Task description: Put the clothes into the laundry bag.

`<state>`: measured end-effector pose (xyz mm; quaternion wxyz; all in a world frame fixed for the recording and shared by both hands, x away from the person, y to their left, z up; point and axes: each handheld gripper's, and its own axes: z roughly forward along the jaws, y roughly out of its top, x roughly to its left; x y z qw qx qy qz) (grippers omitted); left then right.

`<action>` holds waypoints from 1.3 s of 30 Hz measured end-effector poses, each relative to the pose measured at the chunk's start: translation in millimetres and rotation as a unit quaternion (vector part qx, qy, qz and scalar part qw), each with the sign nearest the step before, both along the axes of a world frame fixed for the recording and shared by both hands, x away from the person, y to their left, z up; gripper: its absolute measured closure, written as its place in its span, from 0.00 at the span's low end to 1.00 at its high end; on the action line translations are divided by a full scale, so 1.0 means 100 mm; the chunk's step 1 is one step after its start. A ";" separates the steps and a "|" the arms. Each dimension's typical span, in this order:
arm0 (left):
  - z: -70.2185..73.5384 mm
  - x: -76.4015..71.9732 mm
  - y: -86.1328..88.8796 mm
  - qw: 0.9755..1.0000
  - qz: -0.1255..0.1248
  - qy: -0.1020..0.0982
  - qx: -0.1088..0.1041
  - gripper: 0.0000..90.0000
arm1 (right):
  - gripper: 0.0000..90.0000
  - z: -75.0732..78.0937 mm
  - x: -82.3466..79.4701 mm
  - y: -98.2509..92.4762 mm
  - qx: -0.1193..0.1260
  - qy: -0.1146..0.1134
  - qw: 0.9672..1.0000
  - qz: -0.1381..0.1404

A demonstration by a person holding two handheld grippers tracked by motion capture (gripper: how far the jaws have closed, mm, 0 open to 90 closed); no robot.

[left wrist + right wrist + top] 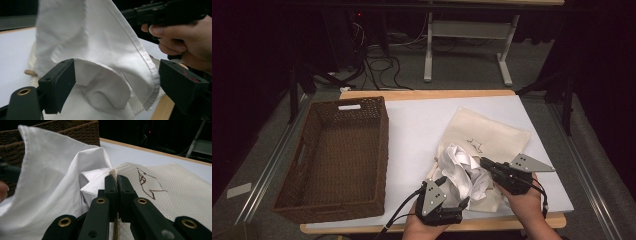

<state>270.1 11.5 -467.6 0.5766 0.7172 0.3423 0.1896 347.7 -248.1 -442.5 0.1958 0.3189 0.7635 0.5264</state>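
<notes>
Jaws of the right gripper [116, 178] pinch the bag [492, 135] rim beside the basket [337, 155], left gripper [115, 82] jaws open around the white cloth [462, 170] sticking out, seemingly mid-stuffing; next, regrip and push it deeper.

The high view is looking forward and down from above my side of the table [422, 120], far enough to take in the basket [337, 155]. My left gripper [117, 85] camera is sitting very close to the cloth [95, 45], facing my right hand [190, 42]. My right gripper [116, 187] camera is looking low across the bag [175, 185] toward the basket. All three are sharing the cloth.
</notes>
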 end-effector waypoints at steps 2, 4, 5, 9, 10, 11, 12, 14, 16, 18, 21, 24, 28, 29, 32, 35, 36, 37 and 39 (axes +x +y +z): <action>0.02 0.02 0.04 1.000 0.008 -0.003 -0.005 0.18 | 0.98 0.00 0.00 0.00 -0.002 -0.002 1.000 0.000; 0.03 0.03 0.06 1.000 0.012 -0.002 -0.008 0.18 | 0.98 0.00 0.00 0.00 -0.004 -0.006 1.000 0.001; 0.03 0.07 0.08 1.000 0.021 -0.001 -0.014 0.18 | 0.98 0.00 0.00 0.00 -0.003 -0.003 1.000 0.000; -0.01 0.24 0.06 0.999 0.031 0.013 -0.023 0.23 | 0.98 0.00 0.01 0.00 -0.003 -0.004 1.000 0.002; -0.03 0.30 0.05 0.999 0.026 0.025 -0.030 0.28 | 0.98 0.00 0.00 0.00 -0.003 -0.003 1.000 0.002; -0.05 0.35 0.02 0.999 0.022 0.032 -0.033 0.31 | 0.98 0.00 0.00 0.00 -0.003 -0.003 1.000 0.002; -0.05 0.35 0.02 0.999 0.022 0.032 -0.033 0.36 | 0.98 0.00 0.00 0.00 -0.003 -0.003 1.000 0.002; -0.09 0.42 -0.05 0.999 0.022 0.026 -0.015 0.55 | 0.98 0.00 0.00 0.00 -0.004 -0.004 1.000 0.001; -0.15 0.50 -0.16 0.999 0.020 0.035 0.003 0.76 | 0.98 0.00 0.01 0.00 -0.002 -0.001 1.000 0.001; -0.18 0.52 -0.26 0.999 0.015 0.036 0.018 0.94 | 0.98 0.00 0.01 0.00 -0.004 -0.003 1.000 0.001; -0.21 0.53 -0.39 0.999 0.005 0.043 0.026 0.98 | 0.98 0.00 0.01 0.01 -0.002 -0.001 1.000 0.002; -0.22 0.53 -0.48 0.999 0.004 0.041 0.033 0.98 | 0.98 0.01 0.02 0.01 -0.001 -0.001 1.000 0.001; -0.25 0.58 -0.61 0.998 0.011 0.045 0.043 0.98 | 0.98 0.01 0.02 0.01 -0.002 -0.003 1.000 0.001; -0.27 0.61 -0.65 0.998 0.014 0.047 0.046 0.98 | 0.98 0.01 0.01 0.01 -0.002 -0.004 1.000 0.003; -0.29 0.62 -0.70 0.997 0.016 0.047 0.051 0.98 | 0.98 0.02 0.00 0.01 0.000 -0.003 1.000 0.006; -0.31 0.60 -0.72 0.998 0.015 0.043 0.051 0.94 | 0.98 0.03 -0.02 0.02 -0.001 -0.007 1.000 0.008; -0.31 0.60 -0.72 0.998 0.015 0.043 0.051 0.90 | 0.98 0.03 -0.02 0.02 -0.001 -0.007 1.000 0.008; -0.28 0.56 -0.69 0.998 0.010 0.036 0.050 0.86 | 0.98 0.03 -0.01 0.01 -0.001 -0.006 1.000 0.003; -0.26 0.50 -0.62 0.999 0.006 0.031 0.044 0.78 | 0.98 0.02 0.00 -0.01 0.001 -0.003 1.000 0.002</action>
